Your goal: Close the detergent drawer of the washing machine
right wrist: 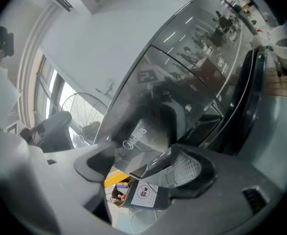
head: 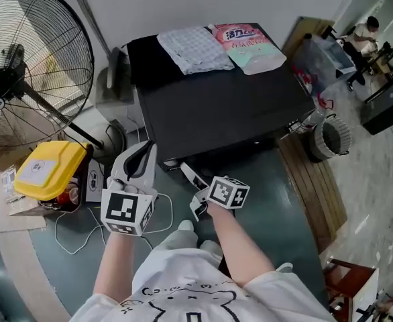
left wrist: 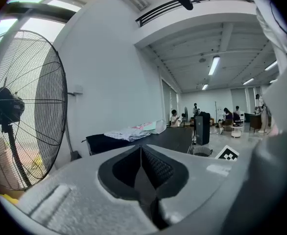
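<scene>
Right gripper (right wrist: pixel 139 166) at black washing machine's (head: pixel 216 106) glossy grey detergent drawer (right wrist: pixel 143 141)
Jaws apart around drawer front; left gripper (left wrist: pixel 142 153) jaws pressed together, empty.

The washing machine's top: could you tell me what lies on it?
A pale checked cloth and a pink pouch lie side by side at the back of the washing machine; anything beneath them is covered.

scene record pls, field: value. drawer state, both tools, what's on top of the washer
drawer: detergent drawer sticks out of the washing machine front, not yet closed
right tool: right tool jaws apart, drawer front between them
left tool: left tool jaws together, empty, left of the drawer
machine top: checked cloth, detergent pouch
floor, left side: standing fan, yellow container
</scene>
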